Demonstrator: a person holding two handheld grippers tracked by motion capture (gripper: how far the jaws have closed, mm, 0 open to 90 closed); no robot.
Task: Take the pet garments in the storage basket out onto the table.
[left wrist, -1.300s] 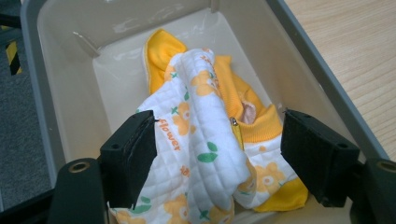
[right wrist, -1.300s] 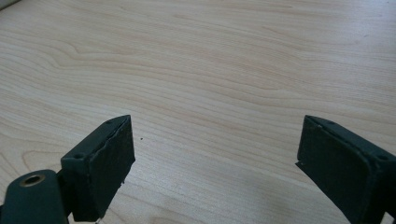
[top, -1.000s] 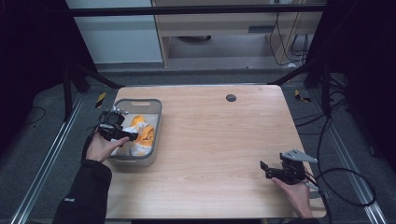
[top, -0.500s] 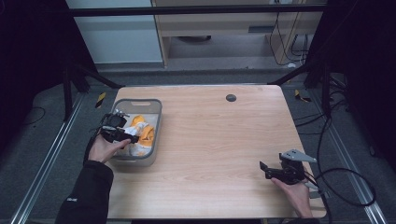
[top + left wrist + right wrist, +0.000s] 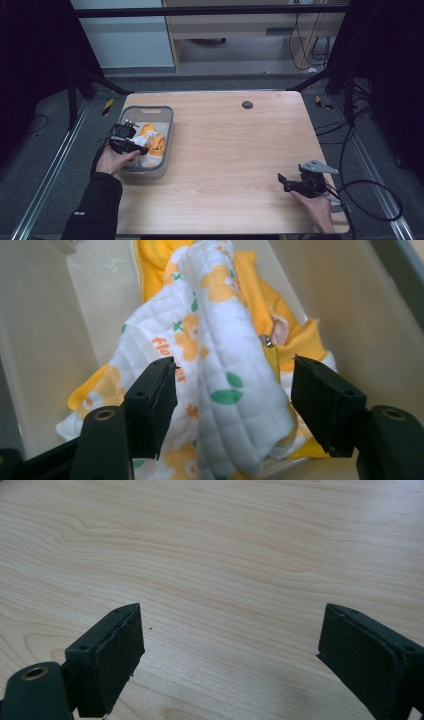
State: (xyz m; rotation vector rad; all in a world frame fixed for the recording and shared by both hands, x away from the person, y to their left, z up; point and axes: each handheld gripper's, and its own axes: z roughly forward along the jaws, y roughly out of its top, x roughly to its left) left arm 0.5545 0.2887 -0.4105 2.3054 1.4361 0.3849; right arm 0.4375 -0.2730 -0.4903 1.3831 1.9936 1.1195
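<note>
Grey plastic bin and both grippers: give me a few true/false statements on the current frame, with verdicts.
1. The grey plastic bin holds a white-and-yellow quilted floral cloth. True.
2. The left gripper is shut on the cloth. False: its jaws are open, straddling a fold.
3. The right gripper is open above bare wooden table. True.
4. The bin sits at the table's right edge. False: left edge.

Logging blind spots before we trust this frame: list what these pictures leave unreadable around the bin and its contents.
- Quilted garment: its printed word runs behind a fold, left gripper view.
- Bin: its near floor lies under cloth and the left gripper, high view.
- Small dark disc: too small to identify, high view.
</note>
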